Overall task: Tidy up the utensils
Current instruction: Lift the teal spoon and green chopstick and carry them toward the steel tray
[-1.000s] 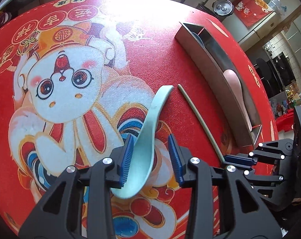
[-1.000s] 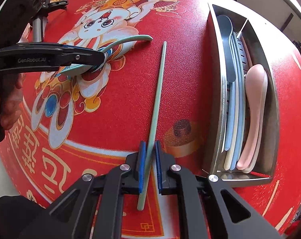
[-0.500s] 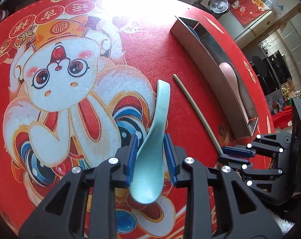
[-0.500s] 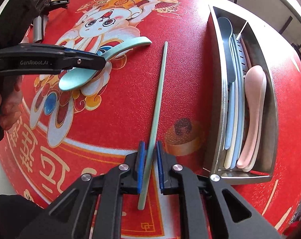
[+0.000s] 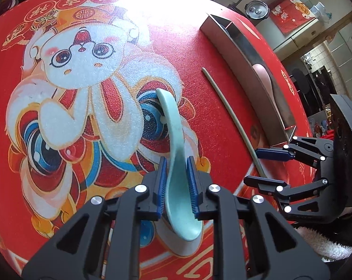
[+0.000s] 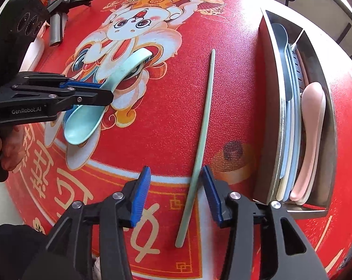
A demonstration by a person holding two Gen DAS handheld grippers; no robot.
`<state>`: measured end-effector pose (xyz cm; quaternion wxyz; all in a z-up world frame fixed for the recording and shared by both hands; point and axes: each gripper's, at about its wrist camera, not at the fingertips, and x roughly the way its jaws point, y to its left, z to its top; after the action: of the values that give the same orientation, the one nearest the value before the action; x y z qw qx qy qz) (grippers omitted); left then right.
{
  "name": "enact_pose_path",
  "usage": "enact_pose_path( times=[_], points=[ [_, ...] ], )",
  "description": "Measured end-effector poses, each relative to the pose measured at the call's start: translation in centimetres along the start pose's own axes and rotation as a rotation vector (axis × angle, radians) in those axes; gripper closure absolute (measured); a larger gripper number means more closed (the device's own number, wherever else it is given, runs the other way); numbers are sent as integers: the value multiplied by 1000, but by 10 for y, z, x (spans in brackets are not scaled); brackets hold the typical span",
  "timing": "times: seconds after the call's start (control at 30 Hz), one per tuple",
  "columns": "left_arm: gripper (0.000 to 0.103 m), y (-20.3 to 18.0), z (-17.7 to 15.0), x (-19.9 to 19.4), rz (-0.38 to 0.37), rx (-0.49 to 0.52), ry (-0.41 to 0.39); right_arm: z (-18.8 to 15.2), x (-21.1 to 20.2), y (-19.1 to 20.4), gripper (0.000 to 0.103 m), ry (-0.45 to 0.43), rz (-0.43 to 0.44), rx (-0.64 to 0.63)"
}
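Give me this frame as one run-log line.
left gripper: closing on teal spoon | right gripper: opening, green chopstick on mat | tray: part filled

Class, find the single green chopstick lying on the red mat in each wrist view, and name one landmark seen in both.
Left wrist view: the green chopstick runs diagonally right of centre, beside the metal tray.
Right wrist view: the chopstick runs up the middle, its near end between the opening jaws of the right gripper.
Shared landmark: the mint spoon between the left gripper's closing jaws.
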<state>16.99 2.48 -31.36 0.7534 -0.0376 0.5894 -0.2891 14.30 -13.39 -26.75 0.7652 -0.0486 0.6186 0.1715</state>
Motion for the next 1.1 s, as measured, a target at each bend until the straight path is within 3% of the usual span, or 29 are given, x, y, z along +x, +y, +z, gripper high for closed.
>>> enact_pose_path(
  times=[0.07, 0.13, 0.23, 0.3, 0.47, 0.57, 0.83, 1.1],
  points=[
    [82, -1, 3, 1, 8, 4, -1, -1, -1, -2, 62, -1, -9, 3],
    [83, -1, 5, 3, 10, -2, -7, -1, -2, -7, 77, -5, -29, 15],
    [83, -4, 6, 4, 21, -1, -18, -3, -4, -16, 90, -10, -31, 52],
    [84, -7, 4, 3, 44, 14, -24, -4, -4, -18, 93, -14, -36, 55],
    [92, -30, -4, 6, 177, 83, -22, -5, -4, -11, 95, -9, -65, 18],
    [92, -35, -15, 4, 206, 79, -14, -7, -3, -7, 96, -12, -76, -2],
    [91, -22, -44, -7, 145, -67, -80, -6, -2, -1, 96, -30, -105, -39],
    [90, -19, -50, -9, 140, -81, -94, -5, -1, 5, 96, -45, -125, -87]
  ],
)
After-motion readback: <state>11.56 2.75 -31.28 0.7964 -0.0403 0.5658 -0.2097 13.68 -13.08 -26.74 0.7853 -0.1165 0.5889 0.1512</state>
